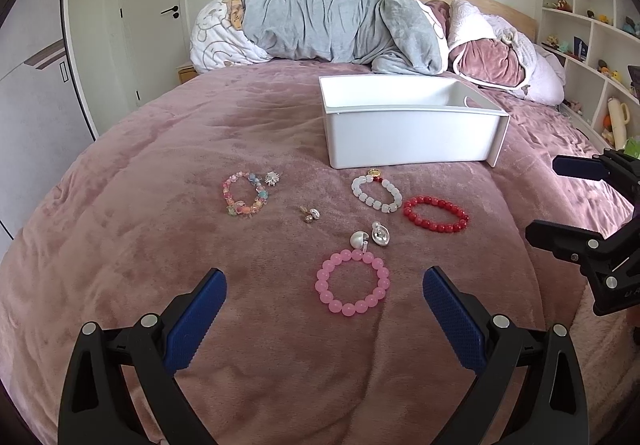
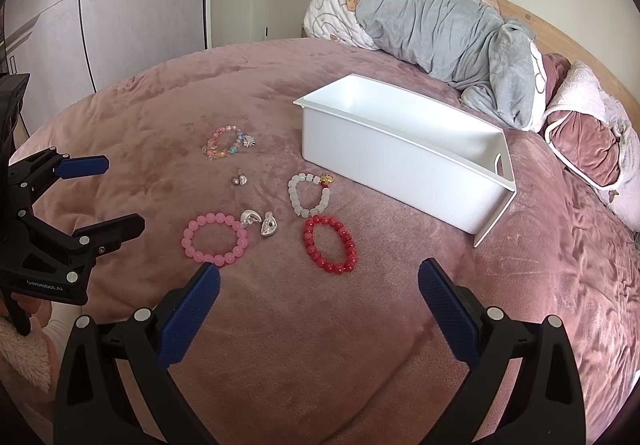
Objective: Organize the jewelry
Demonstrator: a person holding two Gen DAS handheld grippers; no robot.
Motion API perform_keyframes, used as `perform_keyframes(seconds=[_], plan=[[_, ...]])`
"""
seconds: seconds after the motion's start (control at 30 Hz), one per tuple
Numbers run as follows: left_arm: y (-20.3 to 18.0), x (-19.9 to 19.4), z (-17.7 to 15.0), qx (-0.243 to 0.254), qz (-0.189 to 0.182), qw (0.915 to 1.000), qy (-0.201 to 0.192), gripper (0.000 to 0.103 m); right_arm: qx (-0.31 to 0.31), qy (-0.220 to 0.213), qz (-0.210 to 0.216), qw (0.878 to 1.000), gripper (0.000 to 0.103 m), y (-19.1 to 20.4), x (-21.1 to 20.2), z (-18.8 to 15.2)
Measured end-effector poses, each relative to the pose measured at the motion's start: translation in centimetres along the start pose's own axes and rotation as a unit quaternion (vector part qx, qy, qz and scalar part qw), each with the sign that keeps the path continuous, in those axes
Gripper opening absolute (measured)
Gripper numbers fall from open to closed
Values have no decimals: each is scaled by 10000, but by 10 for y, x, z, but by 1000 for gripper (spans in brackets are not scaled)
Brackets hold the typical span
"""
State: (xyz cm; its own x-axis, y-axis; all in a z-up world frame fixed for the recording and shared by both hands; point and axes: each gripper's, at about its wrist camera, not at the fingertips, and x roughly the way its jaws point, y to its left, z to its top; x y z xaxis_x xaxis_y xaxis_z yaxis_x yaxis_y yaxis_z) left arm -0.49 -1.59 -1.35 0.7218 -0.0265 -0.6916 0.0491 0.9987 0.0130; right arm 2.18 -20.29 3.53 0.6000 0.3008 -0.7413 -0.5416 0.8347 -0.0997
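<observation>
Evidently nothing is boxed yet: the pink bead bracelet [image 1: 353,282] lies nearest on the plush bedspread [image 1: 160,245], the red bead bracelet [image 2: 330,244] right of it, the white bin [image 1: 408,133] farther off. Light, slippery beads on elastic; pinching across one strand seems best. The left gripper [image 1: 325,309] and right gripper [image 2: 319,301] hover low, jaws spread wide, empty.

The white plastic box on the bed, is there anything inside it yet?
Looks empty. The white plastic box shows only bare white walls in both views, though its floor is hidden; all four bead bracelets lie on the pink blanket.
</observation>
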Motion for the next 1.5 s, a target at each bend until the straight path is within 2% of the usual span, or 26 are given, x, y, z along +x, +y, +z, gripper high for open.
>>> perform_keyframes(seconds=[0.97, 1.5], plan=[[-2, -2, 1, 24, -86, 10000, 37, 99, -12, 6, -4, 10000, 98, 0, 0, 0], [3, 8, 6, 33, 7, 9998, 188, 99, 61, -78, 29, 9999, 98, -6, -4, 8]])
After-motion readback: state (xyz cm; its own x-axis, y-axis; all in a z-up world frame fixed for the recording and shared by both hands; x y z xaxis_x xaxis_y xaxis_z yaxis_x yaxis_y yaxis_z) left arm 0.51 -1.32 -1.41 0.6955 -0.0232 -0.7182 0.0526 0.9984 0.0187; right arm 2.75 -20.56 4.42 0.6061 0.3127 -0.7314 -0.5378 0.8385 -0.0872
